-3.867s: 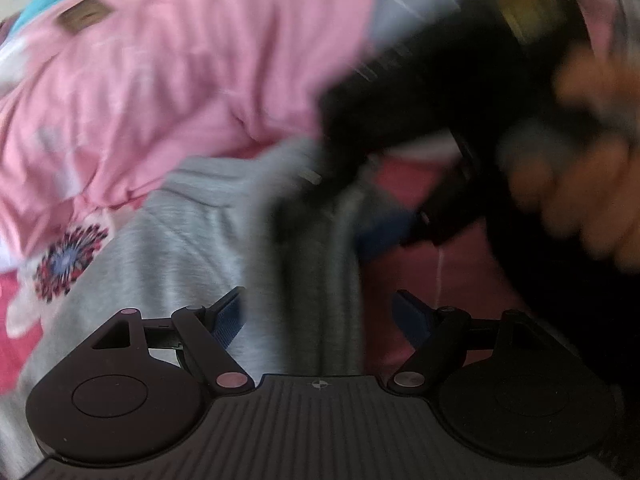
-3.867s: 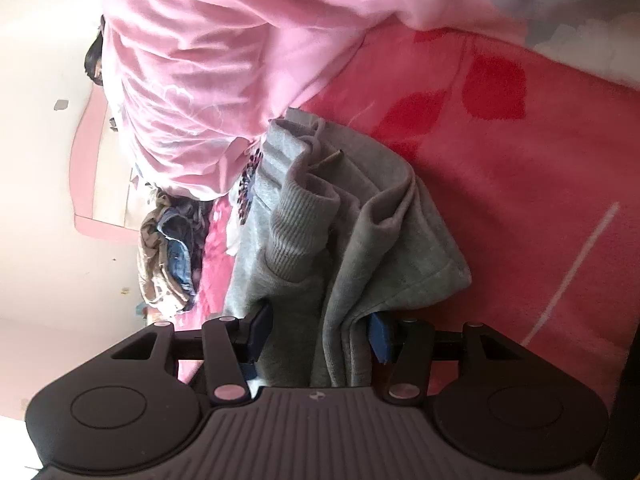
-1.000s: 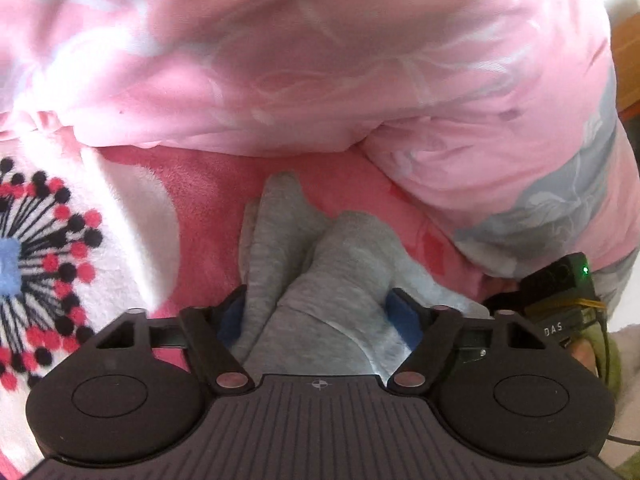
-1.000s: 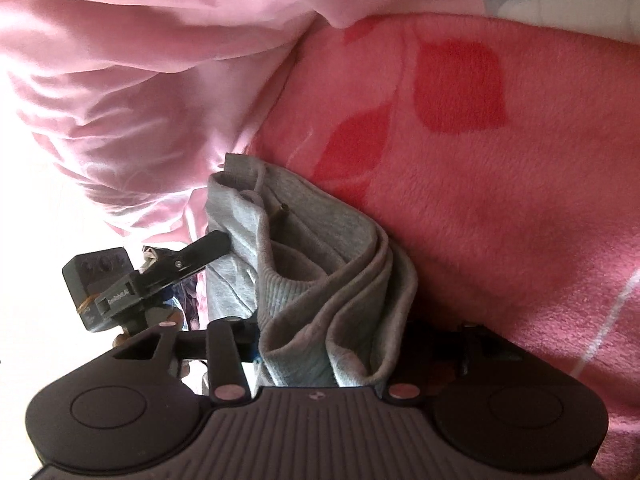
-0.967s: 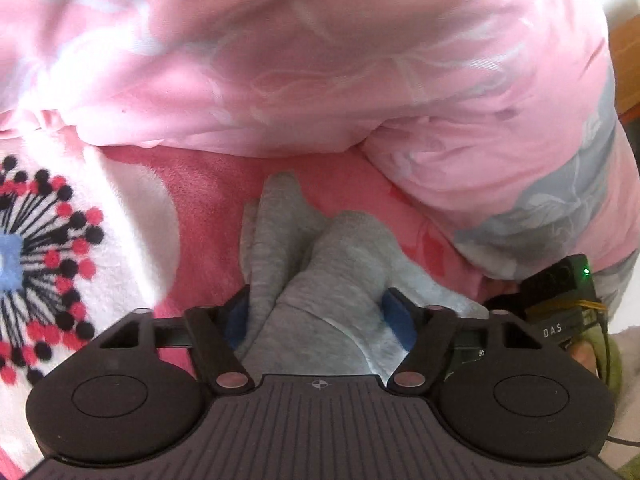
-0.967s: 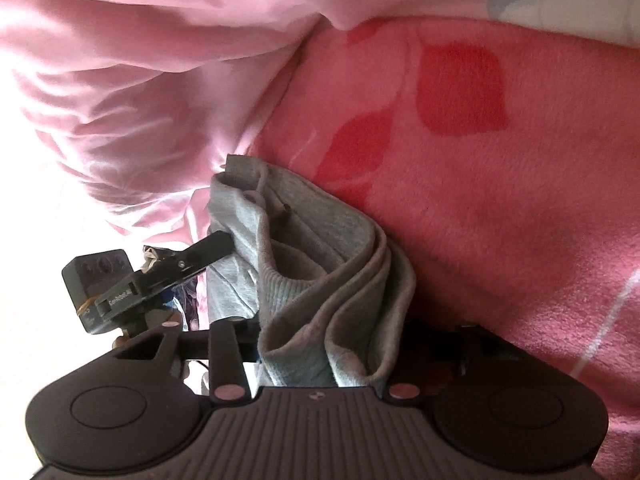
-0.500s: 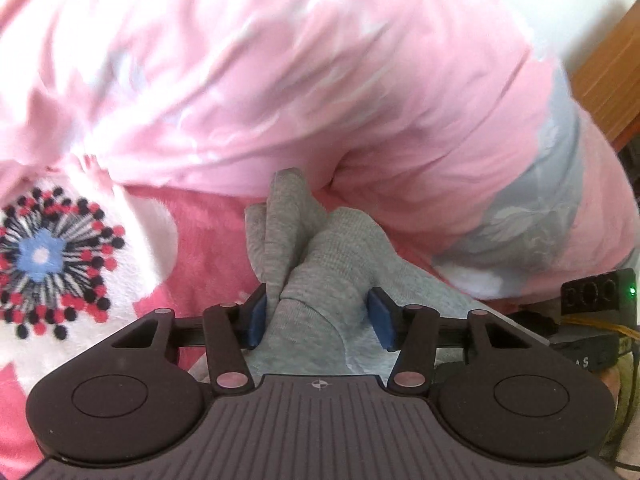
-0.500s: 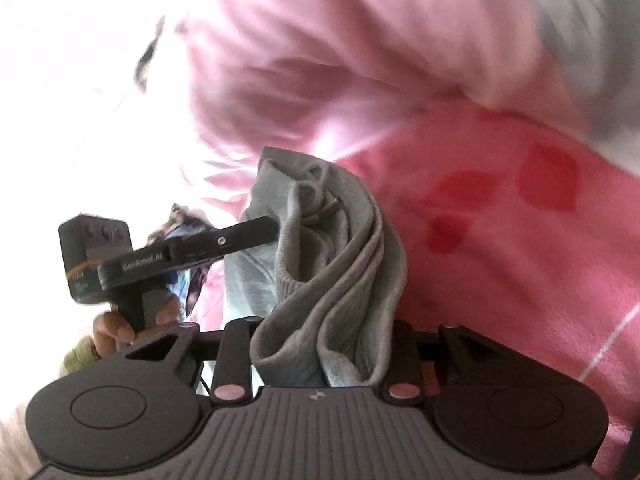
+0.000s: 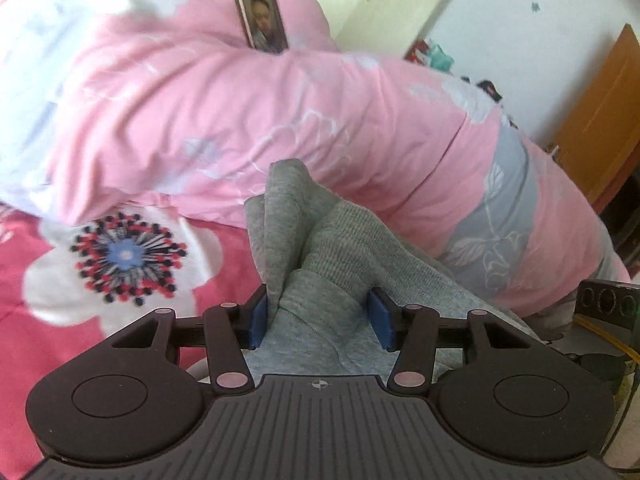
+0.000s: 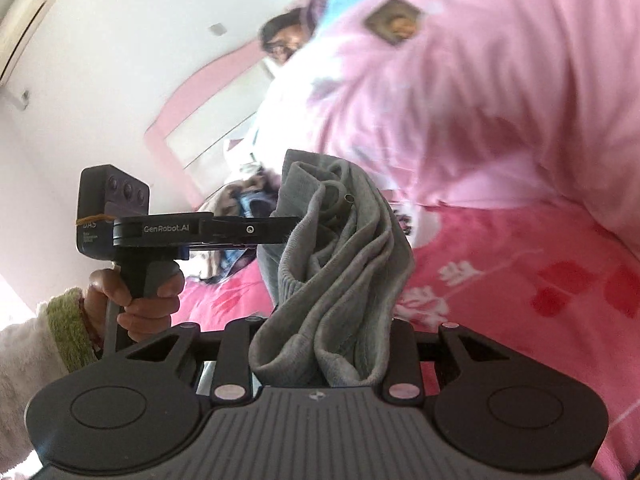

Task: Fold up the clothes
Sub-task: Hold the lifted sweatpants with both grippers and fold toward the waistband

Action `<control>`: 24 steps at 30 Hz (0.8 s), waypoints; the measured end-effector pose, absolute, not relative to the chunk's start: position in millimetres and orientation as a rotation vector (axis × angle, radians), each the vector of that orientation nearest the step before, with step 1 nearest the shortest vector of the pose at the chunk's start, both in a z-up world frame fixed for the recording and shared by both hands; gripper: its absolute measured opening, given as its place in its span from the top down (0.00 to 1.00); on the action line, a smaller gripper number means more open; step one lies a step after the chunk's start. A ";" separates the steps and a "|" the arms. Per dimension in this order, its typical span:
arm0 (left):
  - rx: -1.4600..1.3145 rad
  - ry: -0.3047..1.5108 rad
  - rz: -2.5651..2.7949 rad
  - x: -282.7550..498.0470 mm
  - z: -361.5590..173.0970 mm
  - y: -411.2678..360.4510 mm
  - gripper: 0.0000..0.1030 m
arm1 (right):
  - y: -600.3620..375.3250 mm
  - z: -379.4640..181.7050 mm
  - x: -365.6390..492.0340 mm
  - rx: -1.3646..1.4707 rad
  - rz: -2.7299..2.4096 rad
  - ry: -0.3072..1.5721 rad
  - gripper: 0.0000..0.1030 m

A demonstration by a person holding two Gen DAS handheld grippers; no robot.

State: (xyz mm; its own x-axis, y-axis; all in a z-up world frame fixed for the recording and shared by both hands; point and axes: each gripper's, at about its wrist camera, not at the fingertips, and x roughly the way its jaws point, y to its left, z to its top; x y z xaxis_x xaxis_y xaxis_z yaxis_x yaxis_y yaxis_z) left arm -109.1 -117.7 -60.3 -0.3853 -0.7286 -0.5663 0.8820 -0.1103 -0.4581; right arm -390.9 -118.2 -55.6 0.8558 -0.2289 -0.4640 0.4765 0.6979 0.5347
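Left gripper (image 9: 318, 318): blue pads clamped on bunched grey sweatshirt (image 9: 320, 240)
Right gripper (image 10: 320, 354): pinching sweatshirt folds, garment lifted above the bed
Hand (image 10: 140, 300): green cuff, fist round the left handle
Writing: "GenRobot.AI"
Surface: red floral blanket (image 9: 120, 256); pink duvet (image 9: 240, 120) behind

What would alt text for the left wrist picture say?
The left claw pinches a bunched grey garment between blue pads, above a red floral blanket. A pink quilt is heaped behind.
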 end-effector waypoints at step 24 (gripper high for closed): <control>-0.006 0.989 -1.355 -19.2 -93.8 27.7 0.47 | -36.9 -58.6 -268.3 0.503 -0.197 0.528 0.69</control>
State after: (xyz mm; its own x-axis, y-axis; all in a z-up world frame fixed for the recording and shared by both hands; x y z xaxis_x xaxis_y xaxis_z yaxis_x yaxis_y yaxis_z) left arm -19.2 27.7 -93.8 -0.1063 -0.8056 -0.5829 0.8008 0.2781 -0.5304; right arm -268.3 -36.9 -58.6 0.8488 -0.0522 -0.5261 0.3051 0.8610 0.4069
